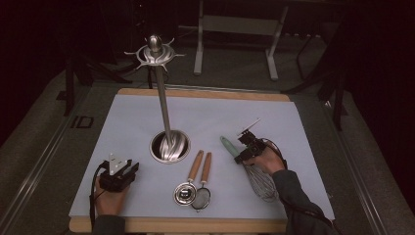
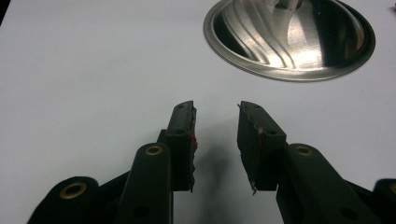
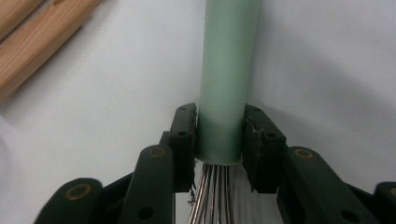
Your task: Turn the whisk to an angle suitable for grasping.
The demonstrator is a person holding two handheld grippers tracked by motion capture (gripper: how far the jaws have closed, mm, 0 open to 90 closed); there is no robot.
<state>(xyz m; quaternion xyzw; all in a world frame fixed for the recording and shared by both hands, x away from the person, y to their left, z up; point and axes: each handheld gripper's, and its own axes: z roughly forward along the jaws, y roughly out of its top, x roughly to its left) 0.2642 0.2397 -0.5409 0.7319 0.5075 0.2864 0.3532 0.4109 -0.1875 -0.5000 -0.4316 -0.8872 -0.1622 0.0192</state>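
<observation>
1. The left gripper sits at the near left of the white mat, jaws apart with nothing between them.
2. Just beyond it stands the steel stand, its round base resting on the mat (a tall pole rising from it).
3. Right of that base lie two wooden-handled strainers, side by side.
4. At the near right, the right gripper clamps the whisk by its pale green handle, which its pads press from both sides.
</observation>
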